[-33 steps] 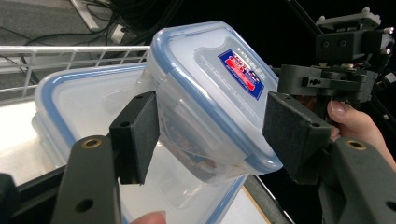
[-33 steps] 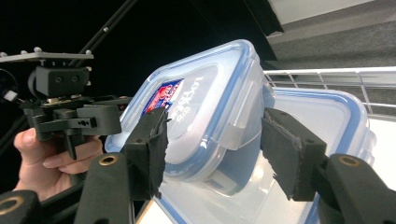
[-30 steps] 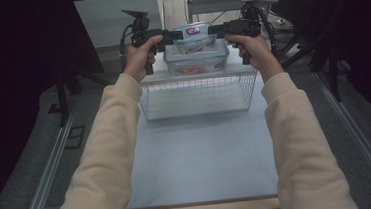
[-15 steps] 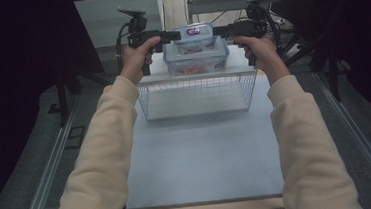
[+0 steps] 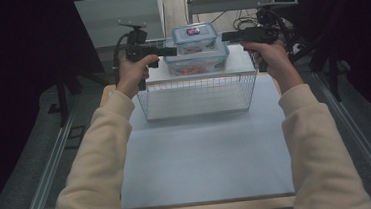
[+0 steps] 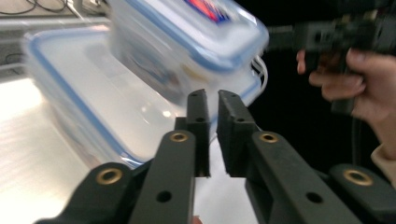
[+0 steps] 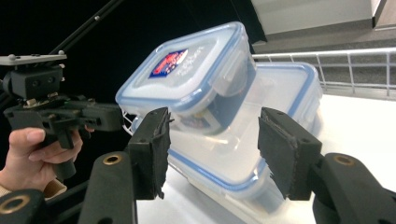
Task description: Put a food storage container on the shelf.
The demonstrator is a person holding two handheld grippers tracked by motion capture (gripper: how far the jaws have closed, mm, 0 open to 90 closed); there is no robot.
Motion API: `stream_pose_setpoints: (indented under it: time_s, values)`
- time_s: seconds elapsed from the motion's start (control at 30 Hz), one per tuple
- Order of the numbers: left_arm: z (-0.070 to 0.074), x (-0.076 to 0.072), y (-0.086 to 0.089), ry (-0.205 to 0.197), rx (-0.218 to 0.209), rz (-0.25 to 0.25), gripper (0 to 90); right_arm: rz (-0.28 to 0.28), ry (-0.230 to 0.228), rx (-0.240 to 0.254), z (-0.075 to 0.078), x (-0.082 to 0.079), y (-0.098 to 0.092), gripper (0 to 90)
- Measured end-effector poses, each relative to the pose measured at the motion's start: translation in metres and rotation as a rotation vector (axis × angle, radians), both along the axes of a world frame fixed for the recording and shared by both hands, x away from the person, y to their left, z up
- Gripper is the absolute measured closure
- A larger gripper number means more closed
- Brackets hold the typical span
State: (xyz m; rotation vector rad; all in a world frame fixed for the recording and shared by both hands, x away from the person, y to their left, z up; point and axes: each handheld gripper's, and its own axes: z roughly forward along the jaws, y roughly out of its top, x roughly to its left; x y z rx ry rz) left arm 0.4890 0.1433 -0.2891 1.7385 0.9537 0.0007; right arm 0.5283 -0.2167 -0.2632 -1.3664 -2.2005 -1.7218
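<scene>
At the far end of the table (image 5: 203, 158), a small lidded box (image 5: 195, 35) sits on top of a larger lidded box (image 5: 197, 61), and both rest on a white shelf (image 5: 171, 74) above a wire basket (image 5: 198, 94). The left gripper (image 5: 169, 51) is just left of the boxes; its jaws have just been closing and now stand almost together with nothing between them. The right gripper (image 5: 227, 36) is just right of the boxes, its jaws apart and empty.
</scene>
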Motion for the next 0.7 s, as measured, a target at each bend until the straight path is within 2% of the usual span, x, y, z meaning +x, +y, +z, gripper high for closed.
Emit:
stream_pose_setpoints:
  time_s: [0.23,0.33,0.7]
  values:
    - [-0.001,0.002,-0.023,-0.013,0.054,0.012,86.5,0.003,0.003,-0.005,-0.001,-0.006,-0.001,43.2]
    - [-0.002,0.006,-0.024,-0.01,0.048,0.025,86.7,0.006,0.004,-0.023,-0.003,-0.006,0.0,43.0]
    - [-0.006,0.012,-0.023,0.009,0.034,0.039,86.6,0.011,0.012,-0.025,-0.009,-0.004,-0.001,42.6]
